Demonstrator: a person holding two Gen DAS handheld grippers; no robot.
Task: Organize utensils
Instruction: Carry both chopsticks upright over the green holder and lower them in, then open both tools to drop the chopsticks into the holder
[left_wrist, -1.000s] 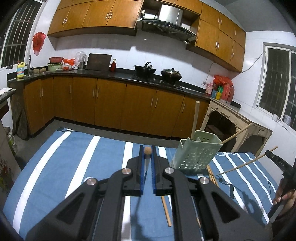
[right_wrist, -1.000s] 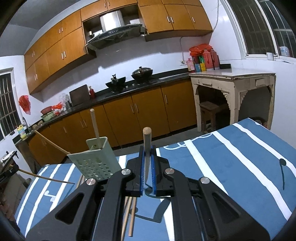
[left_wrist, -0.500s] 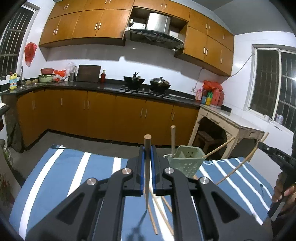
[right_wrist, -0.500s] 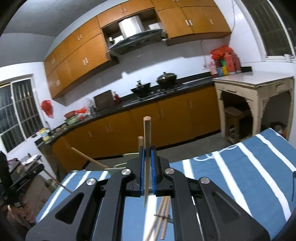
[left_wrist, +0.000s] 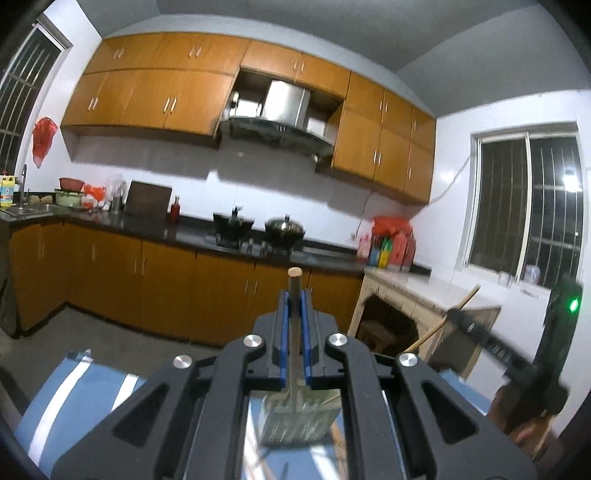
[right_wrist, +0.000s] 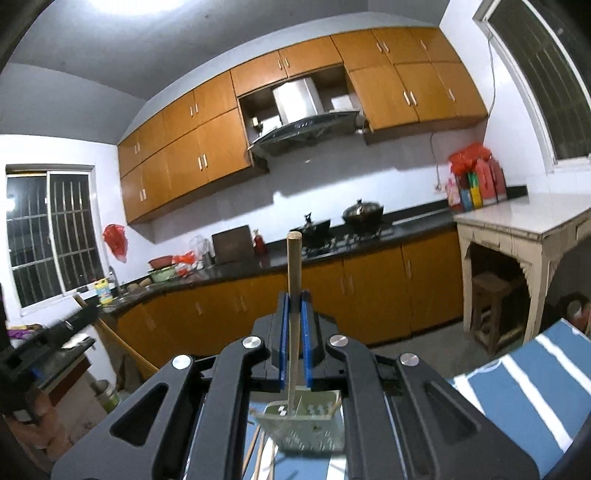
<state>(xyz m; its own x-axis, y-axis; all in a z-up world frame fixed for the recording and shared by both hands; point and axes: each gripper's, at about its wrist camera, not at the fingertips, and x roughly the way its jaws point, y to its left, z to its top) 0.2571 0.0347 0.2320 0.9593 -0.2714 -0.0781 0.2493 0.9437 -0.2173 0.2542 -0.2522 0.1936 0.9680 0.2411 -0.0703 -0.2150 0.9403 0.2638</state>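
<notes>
Change: both grippers have risen well clear of the blue cloth with white stripes (right_wrist: 532, 373); a second ago each camera looked down on the table, now both look level across the kitchen at the orange wooden cabinets (left_wrist: 155, 99).
Holder: the pale green perforated plastic utensil holder (right_wrist: 306, 424) has dropped from mid-picture to the bottom edge, seen through the gap under the jaws; it stands on the striped cloth, below and ahead of both grippers.
Meaning for the task: each stick appears to be lifted high enough for its lower end to clear the holder's rim, so lowering them in looks like the next step; neither is in the holder yet.
Left gripper (left_wrist: 294, 306): jaws closed tight on a thin round wooden stick (left_wrist: 294, 280), held roughly upright, its rounded top just above the blue pads (left_wrist: 283, 332), its lower end reaching down towards the holder.
Right gripper (right_wrist: 294, 306): jaws likewise clamped on a second light wooden stick (right_wrist: 294, 258), upright, standing higher above the pads.
Loose utensils: a few more wooden sticks (right_wrist: 258, 450) lie on the cloth just beside the holder, not yet collected.
Other hand seen: in the left view the right gripper shows blurred at the right edge, its stick slanting up.
</notes>
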